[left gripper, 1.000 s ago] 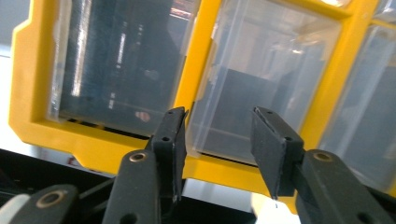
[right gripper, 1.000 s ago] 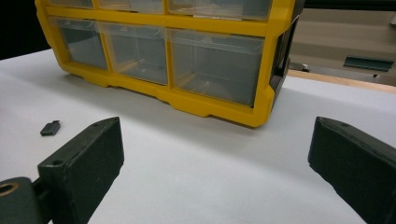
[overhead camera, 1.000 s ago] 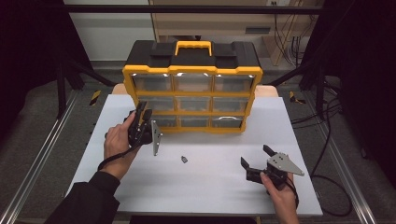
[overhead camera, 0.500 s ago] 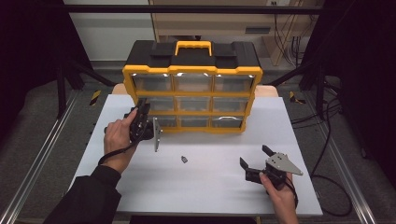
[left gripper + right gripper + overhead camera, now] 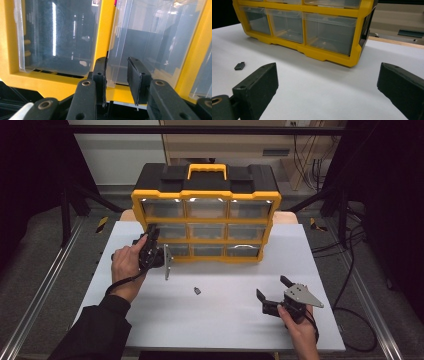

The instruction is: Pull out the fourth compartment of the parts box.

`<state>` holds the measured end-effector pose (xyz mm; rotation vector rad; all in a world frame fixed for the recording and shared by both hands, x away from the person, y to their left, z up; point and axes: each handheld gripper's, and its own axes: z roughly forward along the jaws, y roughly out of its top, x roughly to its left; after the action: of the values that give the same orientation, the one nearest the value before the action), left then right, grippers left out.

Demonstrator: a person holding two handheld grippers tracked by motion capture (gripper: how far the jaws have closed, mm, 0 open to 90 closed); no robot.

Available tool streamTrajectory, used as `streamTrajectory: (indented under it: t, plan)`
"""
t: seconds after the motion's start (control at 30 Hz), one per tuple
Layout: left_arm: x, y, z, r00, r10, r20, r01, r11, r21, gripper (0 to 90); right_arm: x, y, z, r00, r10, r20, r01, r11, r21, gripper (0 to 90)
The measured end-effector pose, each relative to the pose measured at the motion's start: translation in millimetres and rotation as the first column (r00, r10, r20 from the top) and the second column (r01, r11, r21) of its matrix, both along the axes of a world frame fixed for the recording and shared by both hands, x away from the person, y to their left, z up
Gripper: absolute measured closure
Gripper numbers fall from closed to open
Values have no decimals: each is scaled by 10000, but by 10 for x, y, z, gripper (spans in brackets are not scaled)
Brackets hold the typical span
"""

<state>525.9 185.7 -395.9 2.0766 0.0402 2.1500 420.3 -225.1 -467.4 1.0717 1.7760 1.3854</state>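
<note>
A yellow and black organizer (image 5: 205, 195) with clear drawers stands at the back of the white table (image 5: 225, 320). My left gripper (image 5: 153, 243), rolled on its side, is up against a clear drawer (image 5: 147, 42) in the organizer's left column. Its jaws have just been closing and stand narrow around the drawer's clear lip (image 5: 111, 75). One pad (image 5: 101, 75) lies against the lip, the other (image 5: 133, 77) a little off it. My right gripper (image 5: 272, 287) rests open on the table at the front right, nothing between its fingers (image 5: 259, 87). A small dark piece (image 5: 198, 290) lies mid-table.
The small dark piece (image 5: 239, 65) lies left of my right gripper's jaws, with the organizer's front (image 5: 322, 53) beyond. Metal rails (image 5: 40, 290) run along the table's sides and cables (image 5: 350, 270) trail at the right.
My left gripper has shifted slightly right and closer to the organizer's left drawers. The right gripper and the small piece have stayed put.
</note>
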Motion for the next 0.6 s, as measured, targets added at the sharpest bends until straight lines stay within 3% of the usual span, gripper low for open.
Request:
streamTrajectory:
  t: [0.6]
  plan:
    - [-2, -24, -21, 9982, -139, 589, 116, 9991, 399, 780, 5, -29, 0, 10000, -70, -1, 70, 10000, 51, 37]
